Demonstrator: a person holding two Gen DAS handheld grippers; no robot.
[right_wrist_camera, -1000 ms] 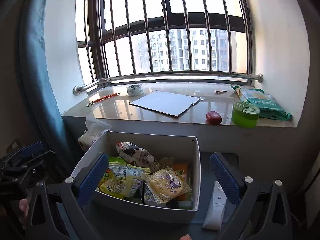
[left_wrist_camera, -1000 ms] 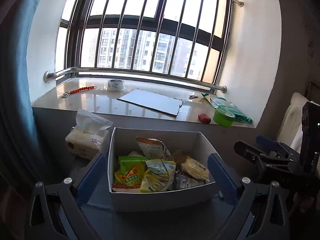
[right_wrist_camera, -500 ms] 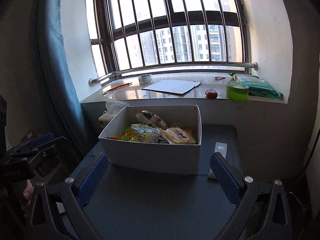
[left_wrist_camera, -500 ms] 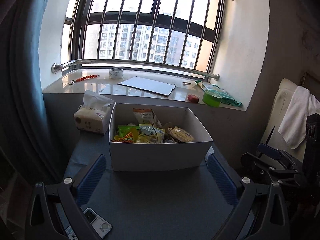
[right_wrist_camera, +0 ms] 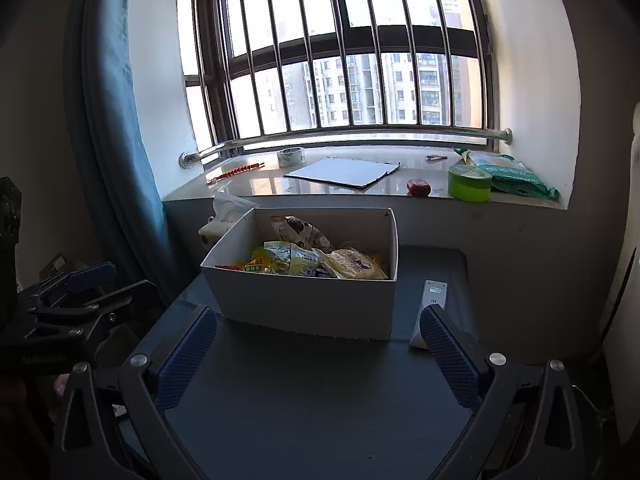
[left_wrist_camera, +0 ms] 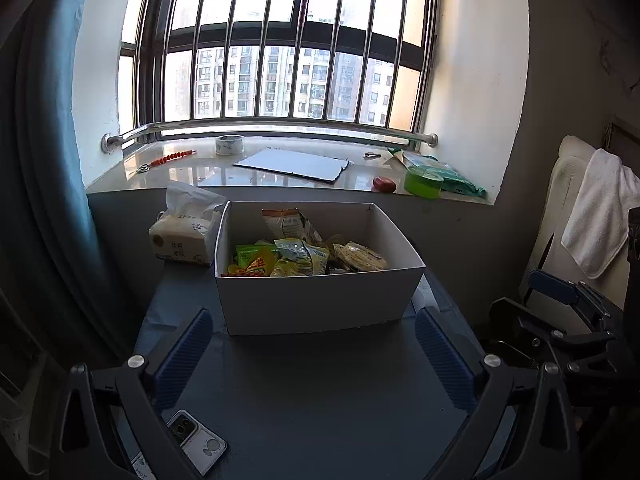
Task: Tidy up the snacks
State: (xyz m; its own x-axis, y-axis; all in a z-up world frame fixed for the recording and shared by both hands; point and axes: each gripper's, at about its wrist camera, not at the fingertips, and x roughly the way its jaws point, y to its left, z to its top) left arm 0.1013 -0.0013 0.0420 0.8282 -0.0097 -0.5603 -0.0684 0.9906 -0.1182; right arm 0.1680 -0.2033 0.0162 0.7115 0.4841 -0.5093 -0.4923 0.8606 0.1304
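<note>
A white cardboard box (left_wrist_camera: 312, 300) stands on the dark table (left_wrist_camera: 320, 392), filled with several snack packets (left_wrist_camera: 296, 258) in yellow, green and beige wrappers. The box also shows in the right wrist view (right_wrist_camera: 308, 304) with the snack packets (right_wrist_camera: 316, 262) inside. My left gripper (left_wrist_camera: 314, 354) is open and empty, held back from the box's near wall. My right gripper (right_wrist_camera: 316, 354) is open and empty, also back from the box. The right gripper shows at the right edge of the left wrist view (left_wrist_camera: 560, 320); the left gripper shows at the left edge of the right wrist view (right_wrist_camera: 72, 300).
A tissue pack (left_wrist_camera: 184, 236) lies left of the box. A phone (left_wrist_camera: 196, 442) lies at the table's near left. A white remote (right_wrist_camera: 430, 304) lies right of the box. The windowsill holds a tape roll (left_wrist_camera: 229, 145), a board (left_wrist_camera: 292, 164) and a green tub (left_wrist_camera: 423, 182).
Both grippers have pulled back and away from the box, which now looks smaller and farther off. The phone and the remote have come into view. Both stay open.
</note>
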